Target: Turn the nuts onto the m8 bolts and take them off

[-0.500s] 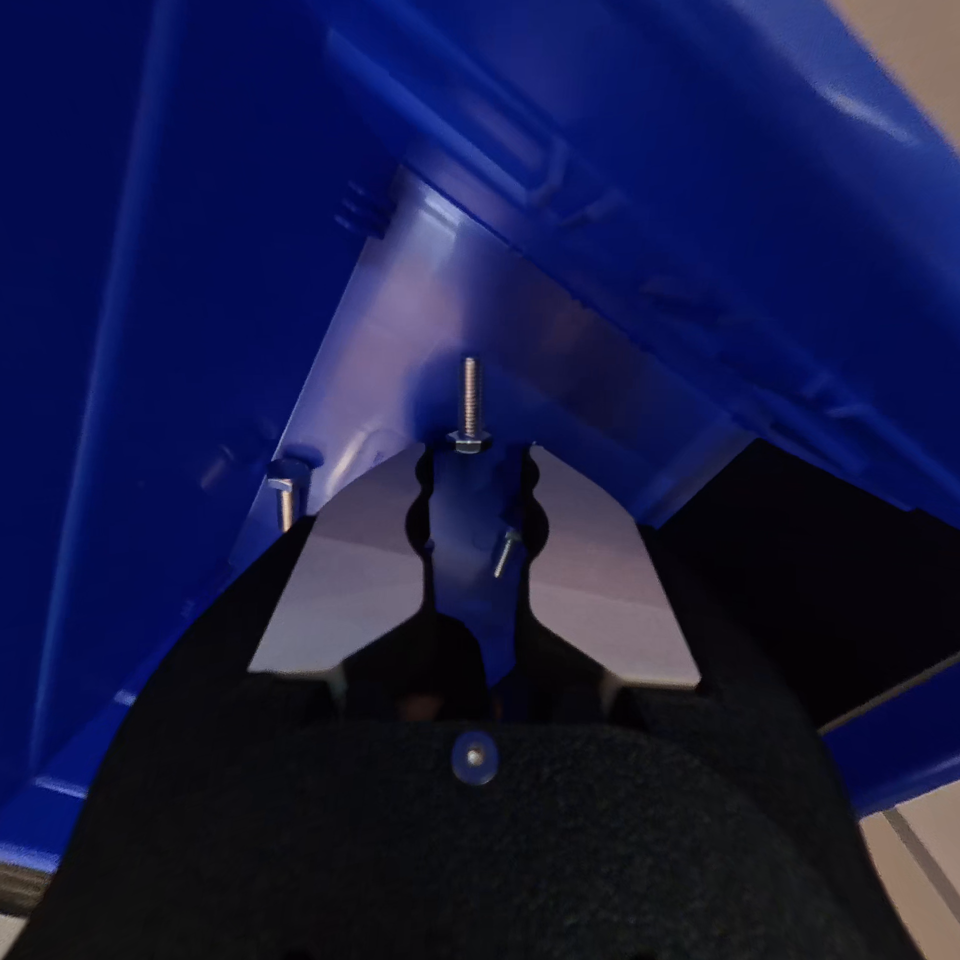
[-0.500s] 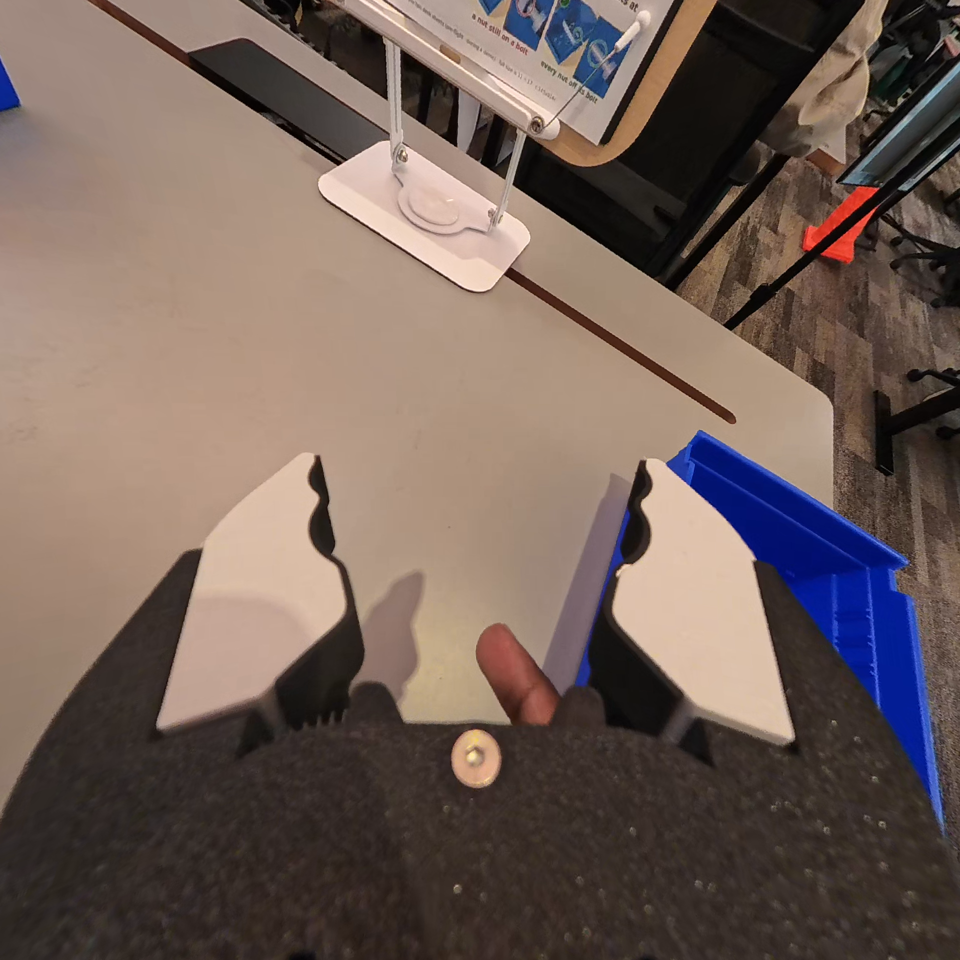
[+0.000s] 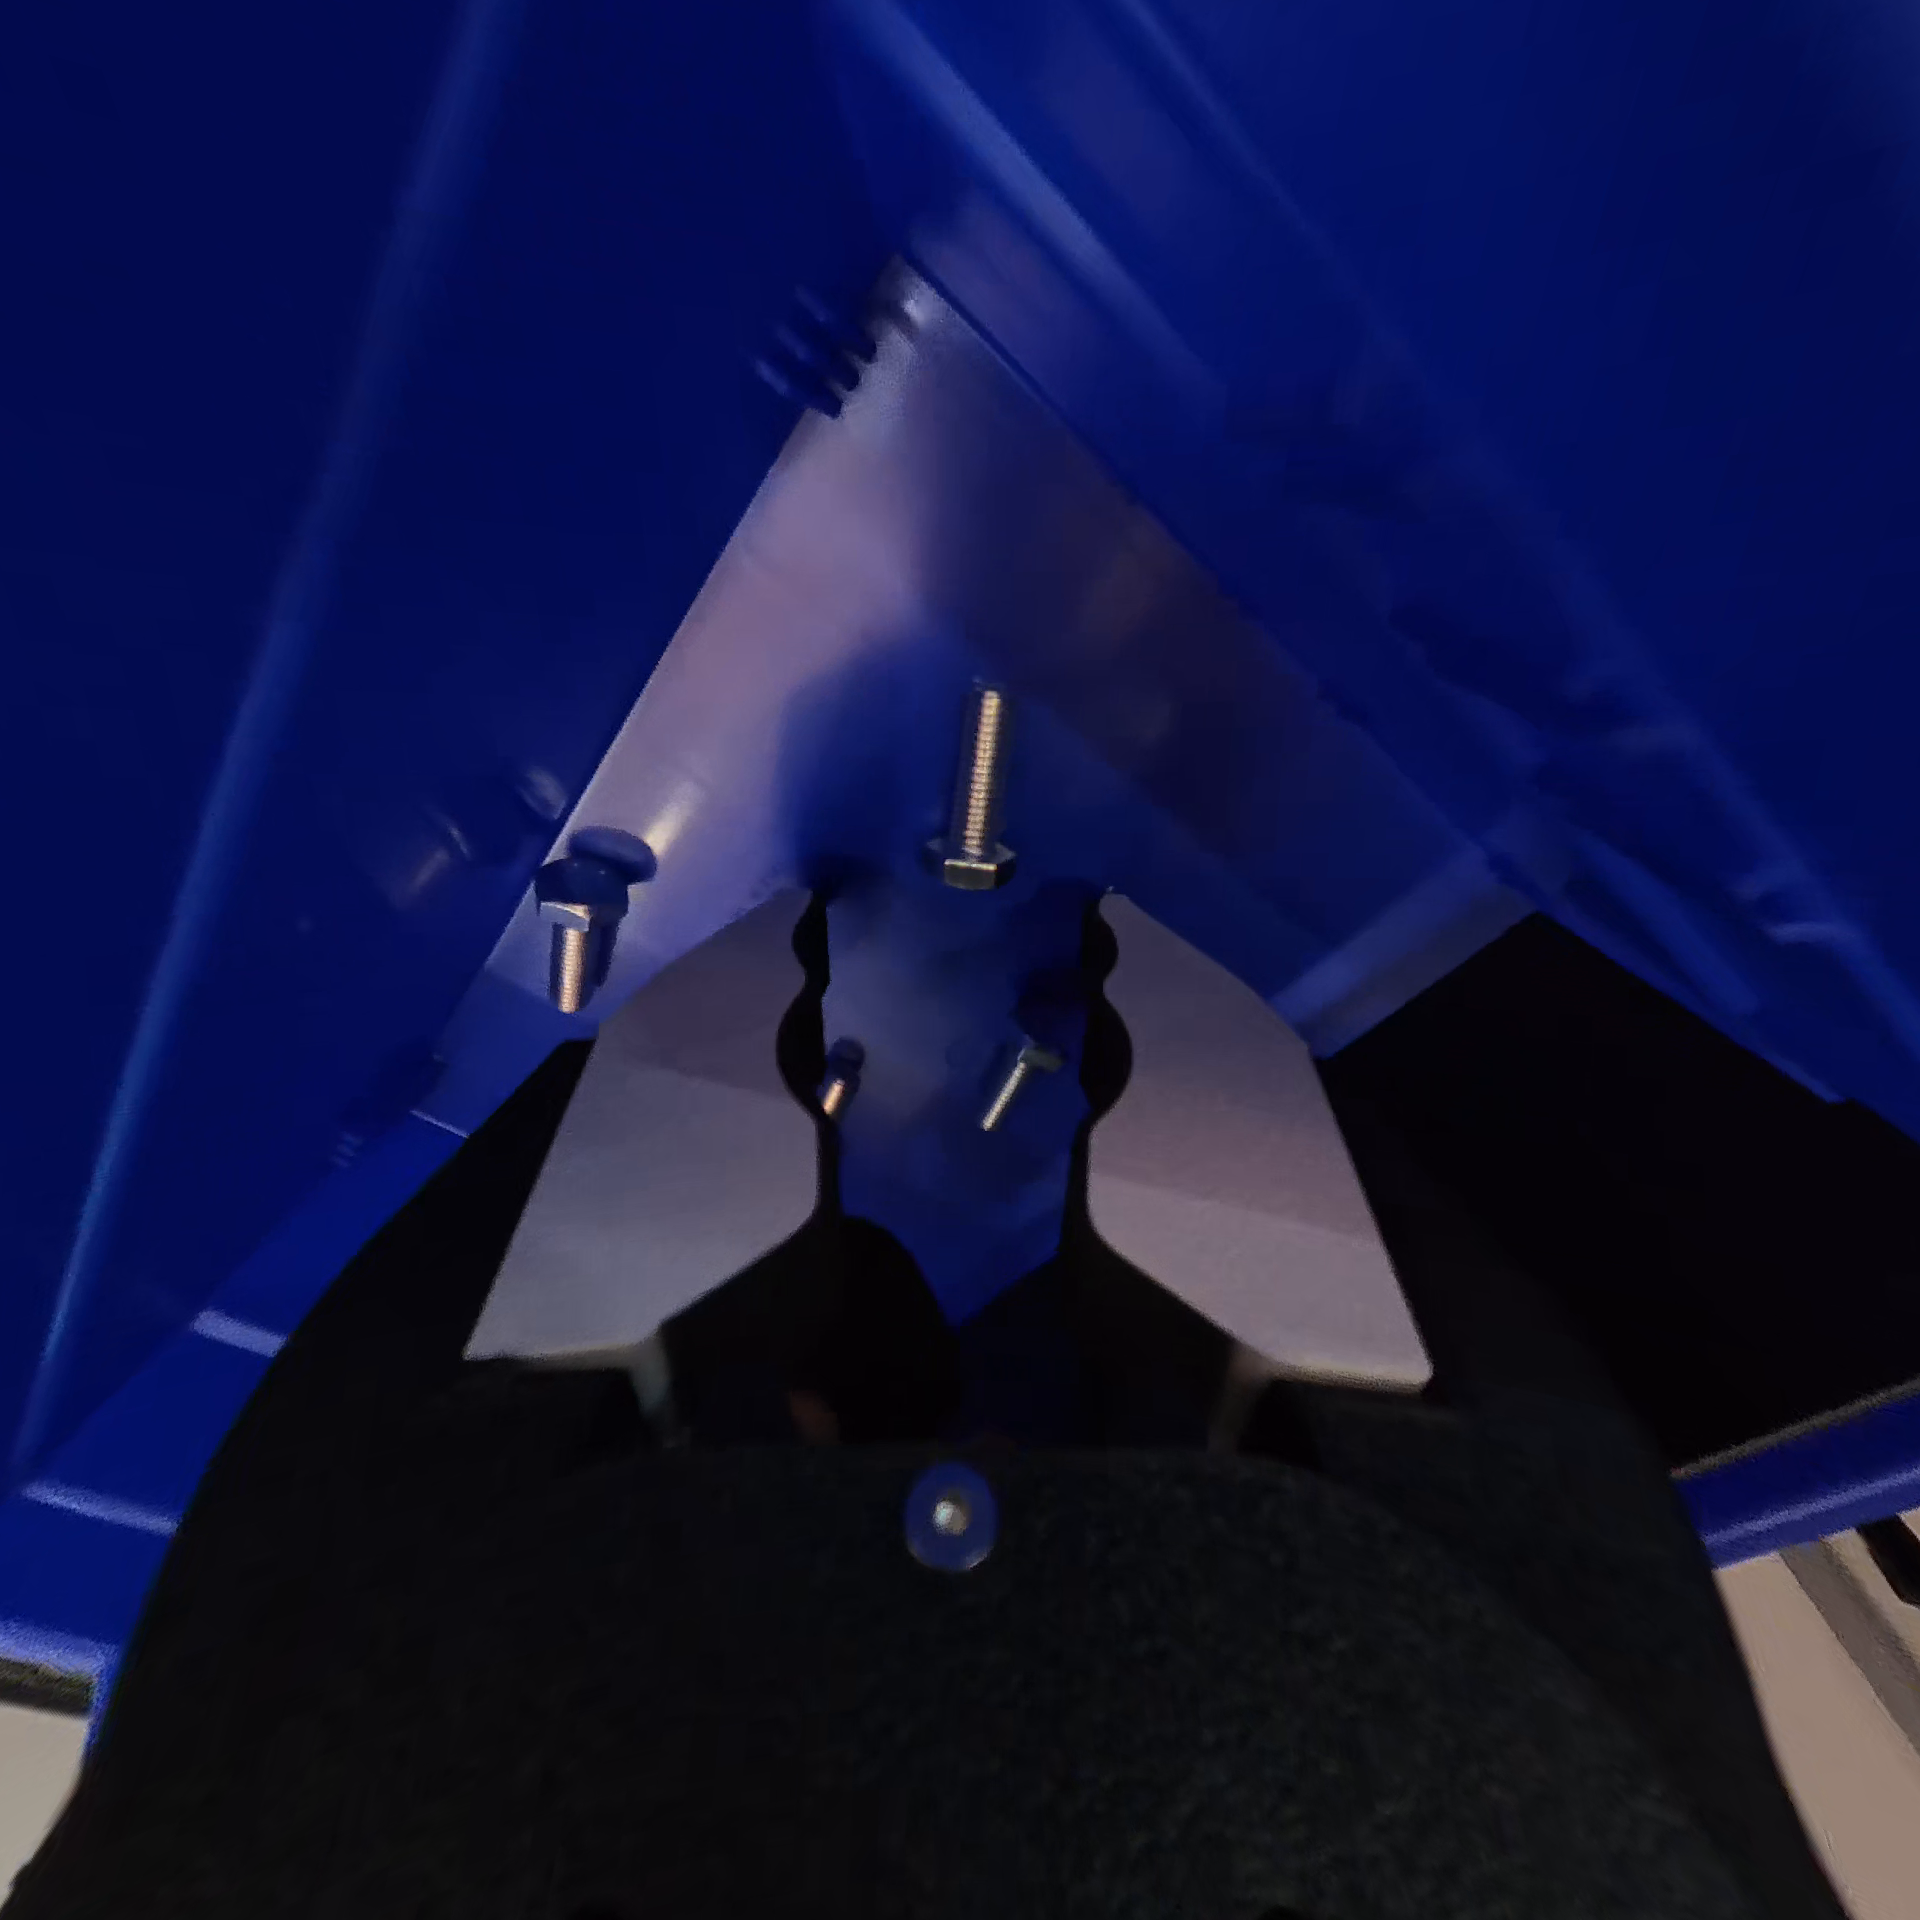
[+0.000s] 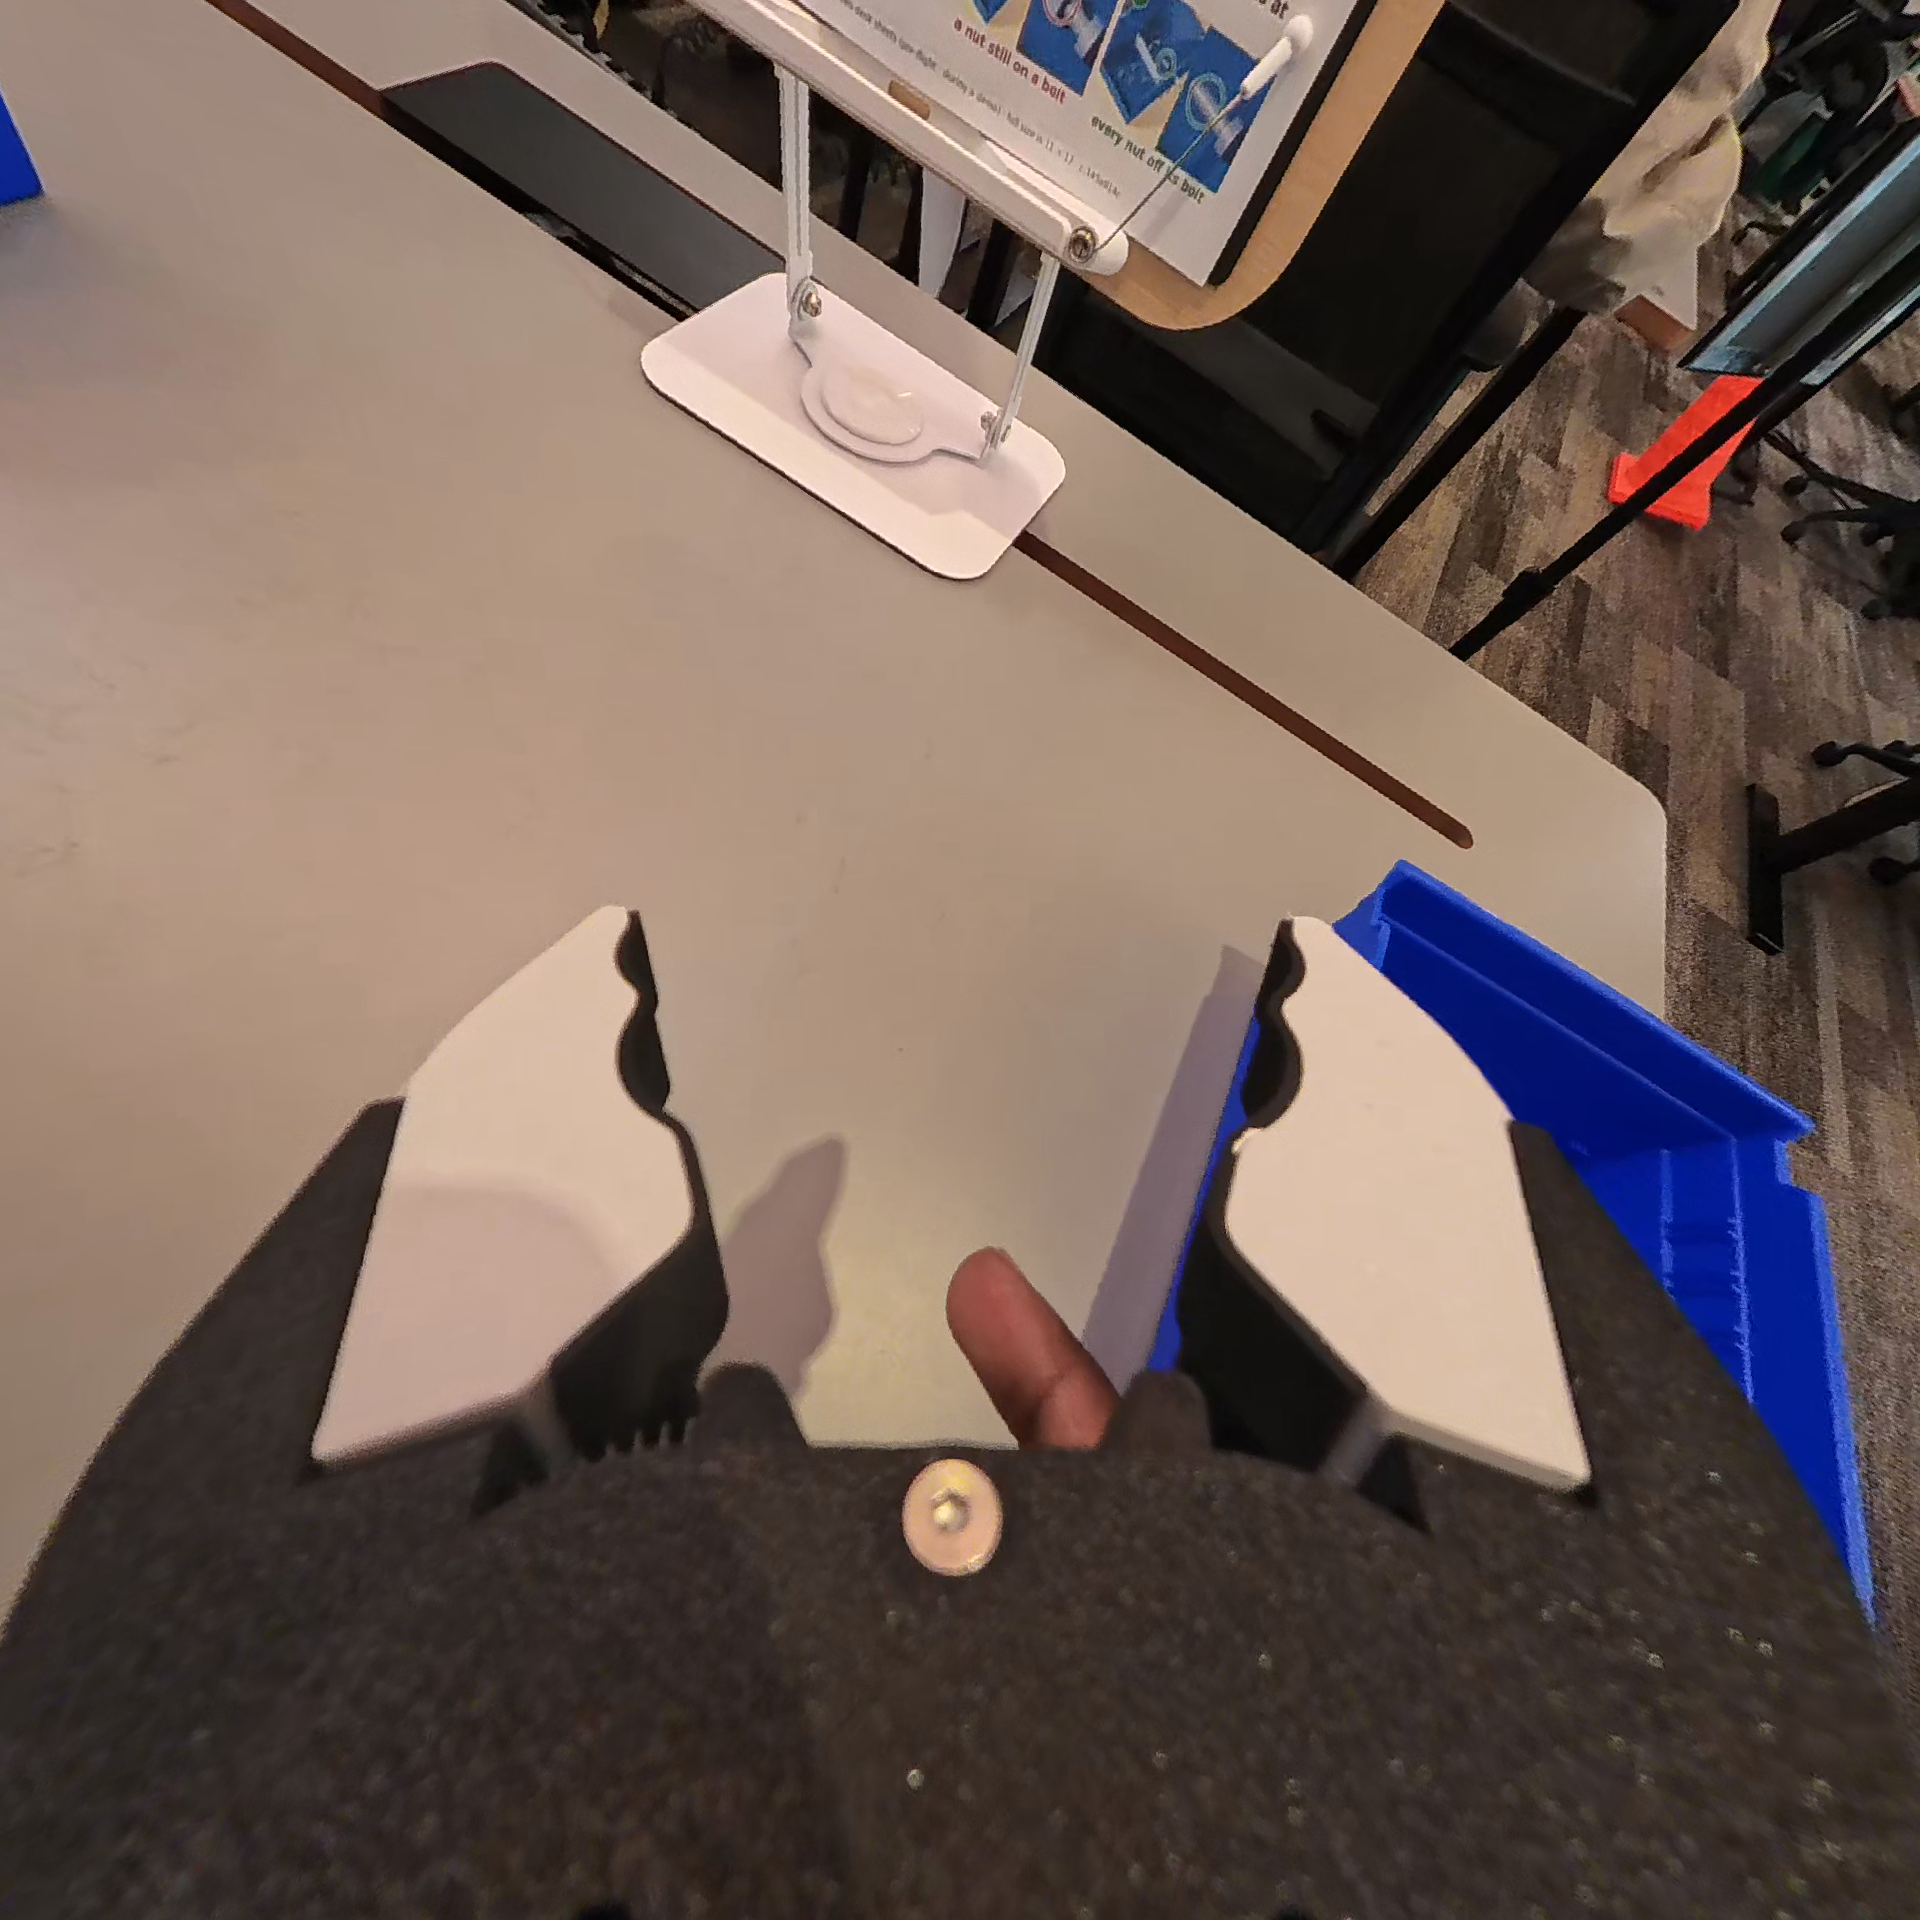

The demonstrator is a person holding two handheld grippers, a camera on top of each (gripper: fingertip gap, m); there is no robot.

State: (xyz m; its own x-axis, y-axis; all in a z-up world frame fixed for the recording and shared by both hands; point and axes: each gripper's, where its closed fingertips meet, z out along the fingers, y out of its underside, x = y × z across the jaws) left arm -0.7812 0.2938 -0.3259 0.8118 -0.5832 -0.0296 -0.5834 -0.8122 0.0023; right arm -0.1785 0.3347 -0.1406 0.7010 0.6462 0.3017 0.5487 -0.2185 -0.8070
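Note:
My left gripper (image 3: 956,914) is down inside a blue bin (image 3: 436,520), its jaws a little apart with nothing between the pads. Several silver bolts lie on the bin floor. One long bolt (image 3: 975,790) lies just beyond the fingertips, its hex head toward me. A short bolt (image 3: 569,951) lies at the left wall. Two small bolts (image 3: 836,1081) (image 3: 1013,1081) show in the gap between the fingers. My right gripper (image 4: 956,925) is wide open and empty over the grey table (image 4: 520,644).
A second blue bin (image 4: 1621,1101) stands by the right finger at the table's right edge. A white stand (image 4: 862,416) holding a printed sheet is at the back. A person's fingertip (image 4: 1023,1351) shows under the right gripper. Carpet and tripod legs lie beyond the table. There is about 65 cm between the tips of the two grippers.
The left gripper's jaws have opened a little, and another small bolt now shows between the fingers. The right gripper has hardly moved and stays open.

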